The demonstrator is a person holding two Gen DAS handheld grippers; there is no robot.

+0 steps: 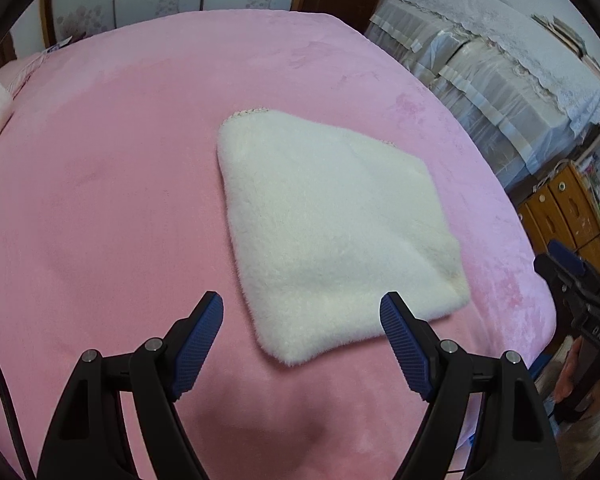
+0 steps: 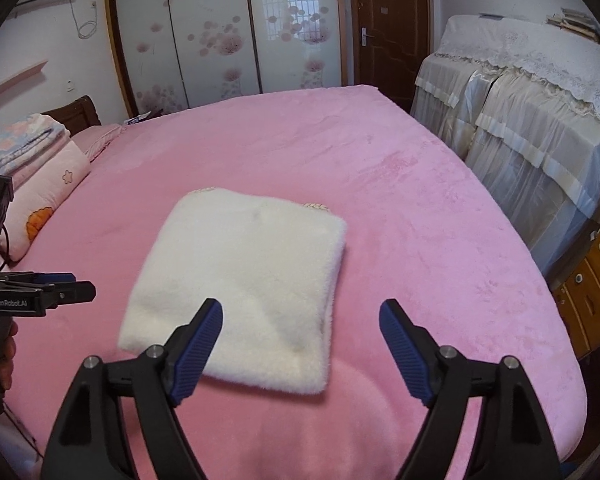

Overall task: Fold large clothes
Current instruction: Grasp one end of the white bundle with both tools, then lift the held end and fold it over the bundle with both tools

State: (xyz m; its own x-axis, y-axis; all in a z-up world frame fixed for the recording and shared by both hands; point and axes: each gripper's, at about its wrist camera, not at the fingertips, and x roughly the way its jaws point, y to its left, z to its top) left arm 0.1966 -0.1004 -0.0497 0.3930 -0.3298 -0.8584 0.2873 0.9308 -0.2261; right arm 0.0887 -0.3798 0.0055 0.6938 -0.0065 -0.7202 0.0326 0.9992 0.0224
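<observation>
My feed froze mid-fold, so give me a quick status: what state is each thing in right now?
White fleece garment: folded into a compact square, lying flat on the bed.
Pink bed cover: spread out smooth.
Left claw: open, holding nothing.
Right claw: open, holding nothing.
Wooden door: closed.

The folded white garment [image 1: 332,236] shows only its top layer; the folds beneath, and what kind of garment it is, cannot be told. A thin patterned trim peeks out at its far edge, too small to read. Its near left corner is hidden behind a finger of the right gripper [image 2: 300,344] in the right wrist view. The left gripper [image 1: 302,340] is cut off by the bottom edge, so the hand holding it is out of sight. The bed [image 1: 100,200] runs past the left and bottom edges. The pillows [image 2: 44,184] at far left are partly cropped.
</observation>
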